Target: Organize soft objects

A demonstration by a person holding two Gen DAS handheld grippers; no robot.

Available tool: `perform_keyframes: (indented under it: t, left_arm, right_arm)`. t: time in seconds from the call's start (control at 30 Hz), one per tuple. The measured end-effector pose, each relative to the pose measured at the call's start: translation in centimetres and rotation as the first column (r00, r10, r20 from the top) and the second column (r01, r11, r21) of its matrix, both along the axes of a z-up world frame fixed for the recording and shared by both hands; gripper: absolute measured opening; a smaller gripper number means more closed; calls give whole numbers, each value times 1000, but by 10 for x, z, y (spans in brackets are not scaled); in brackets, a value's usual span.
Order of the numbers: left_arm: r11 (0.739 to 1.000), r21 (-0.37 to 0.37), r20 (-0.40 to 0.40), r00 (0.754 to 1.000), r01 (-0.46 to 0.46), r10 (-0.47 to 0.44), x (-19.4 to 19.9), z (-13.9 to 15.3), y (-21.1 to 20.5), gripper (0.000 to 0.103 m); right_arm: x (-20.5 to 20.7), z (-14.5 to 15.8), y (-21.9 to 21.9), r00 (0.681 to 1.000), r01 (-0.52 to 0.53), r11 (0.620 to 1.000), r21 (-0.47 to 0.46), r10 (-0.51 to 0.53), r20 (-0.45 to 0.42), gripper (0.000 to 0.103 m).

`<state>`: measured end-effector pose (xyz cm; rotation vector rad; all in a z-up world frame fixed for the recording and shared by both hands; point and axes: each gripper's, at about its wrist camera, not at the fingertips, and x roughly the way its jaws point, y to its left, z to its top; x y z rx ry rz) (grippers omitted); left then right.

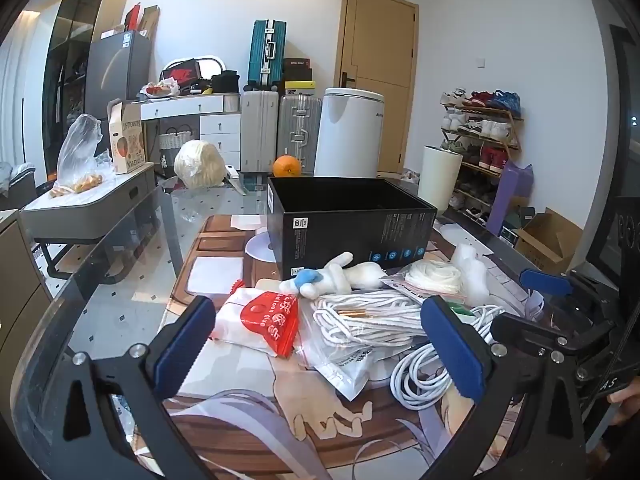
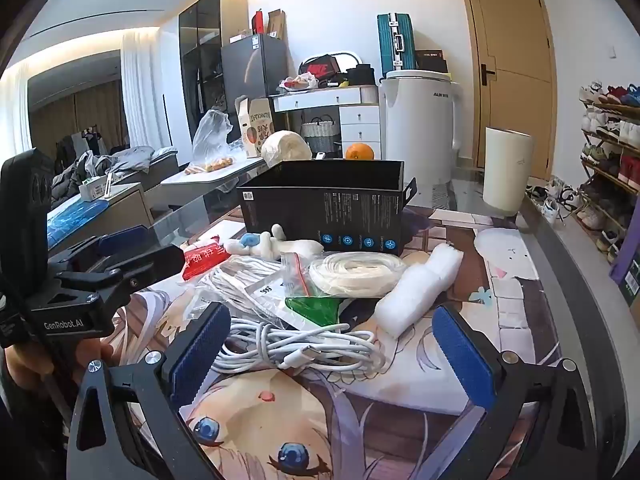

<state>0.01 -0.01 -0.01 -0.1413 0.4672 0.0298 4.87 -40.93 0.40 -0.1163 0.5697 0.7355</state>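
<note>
- Both pairs of fingers spread wide, nothing between them: left gripper, right gripper
- White cable lies at 12 o'clock just ahead of the right gripper
- Plush toy at 12 o'clock of the left gripper, against the open black box
- Foam roll at 1 o'clock of the right gripper

Black tongs, blue ribbed pads, silver screws (GenRobot.AI lettering)

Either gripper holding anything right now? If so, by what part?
Nothing held. Left gripper and right gripper both stand wide open above the white cables and bags, pads touching nothing.
</note>
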Motion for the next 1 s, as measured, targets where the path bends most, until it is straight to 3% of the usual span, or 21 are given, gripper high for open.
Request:
perform_keyframes:
  t: [0.3, 1.0]
  left_arm:
    - [998, 54, 9, 1000, 8, -8, 0, -2, -9, 103]
    - [999, 34, 2, 1000, 11, -11, 0, -2, -4, 103]
  right_arm:
    - [0, -1, 1, 1000, 3, 1000, 6, -3, -3, 102]
    - [-2, -1, 2, 1000, -1, 1000, 1, 1, 0, 102]
